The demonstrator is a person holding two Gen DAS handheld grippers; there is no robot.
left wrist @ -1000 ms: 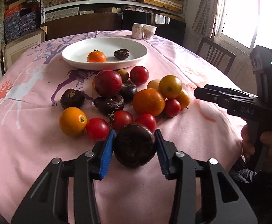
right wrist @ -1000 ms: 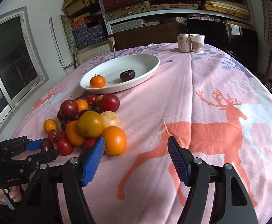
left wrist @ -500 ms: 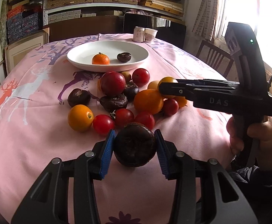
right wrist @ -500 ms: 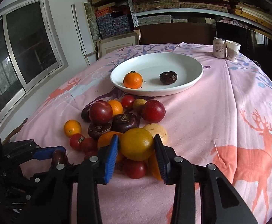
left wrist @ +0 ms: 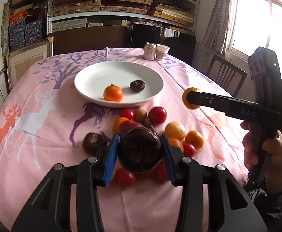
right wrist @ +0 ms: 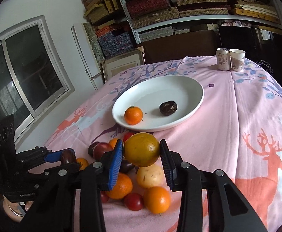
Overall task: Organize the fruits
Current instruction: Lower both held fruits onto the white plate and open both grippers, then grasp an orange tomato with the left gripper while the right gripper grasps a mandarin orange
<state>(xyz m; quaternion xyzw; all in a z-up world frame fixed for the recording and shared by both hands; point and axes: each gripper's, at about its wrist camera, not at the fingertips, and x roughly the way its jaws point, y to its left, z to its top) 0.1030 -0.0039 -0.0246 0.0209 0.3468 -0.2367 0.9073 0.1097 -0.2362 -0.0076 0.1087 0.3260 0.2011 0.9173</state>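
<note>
A second ago the right gripper (right wrist: 141, 154) is open over the cloth beside the pile; now its pads are closed on a yellow-orange fruit (right wrist: 142, 149), lifted clear of the fruit pile (right wrist: 141, 185). The left gripper (left wrist: 139, 152), gripping the dark fruit (left wrist: 139, 152), rises from near the cloth to above the pile. Both grippers sit closer to the white plate (left wrist: 94, 77).

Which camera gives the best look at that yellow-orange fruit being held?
The right wrist view: the yellow-orange fruit sits large and whole between the right gripper pads. In the left wrist view it is small, half hidden behind that gripper's finger.
</note>
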